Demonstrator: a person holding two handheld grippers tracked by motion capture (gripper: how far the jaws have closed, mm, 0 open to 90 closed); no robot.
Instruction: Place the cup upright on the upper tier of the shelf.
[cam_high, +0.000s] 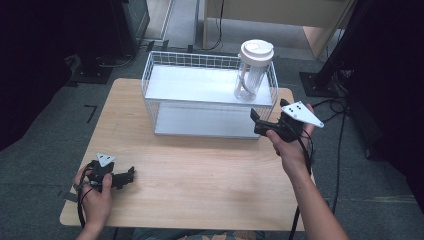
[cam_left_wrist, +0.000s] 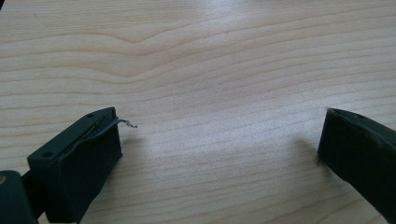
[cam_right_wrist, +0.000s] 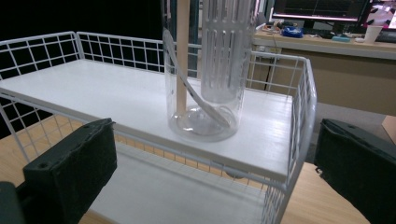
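We see a clear jug (cam_high: 254, 70) with a white lid standing on the upper shelf of a white wire rack (cam_high: 165, 67) at the worktop's (cam_high: 200, 170) far side. Our right tool (cam_high: 260, 121) hovers before the rack, jaws apart and empty, wire rim between. Our left tool (cam_high: 131, 175) rests low over bare wood, jaws apart.

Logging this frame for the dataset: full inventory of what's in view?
table: 1, light wood, centre of the high view
wire rack: 1, white, two white shelves, far half of table
clear jug: 1, transparent with white lid, right end of rack's top shelf; slotted insert and stick inside
desk: 1, tan, behind rack, monitor on it
left tool: 1, black, open, near-left on table
right tool: 1, black, open, in front of rack's right end
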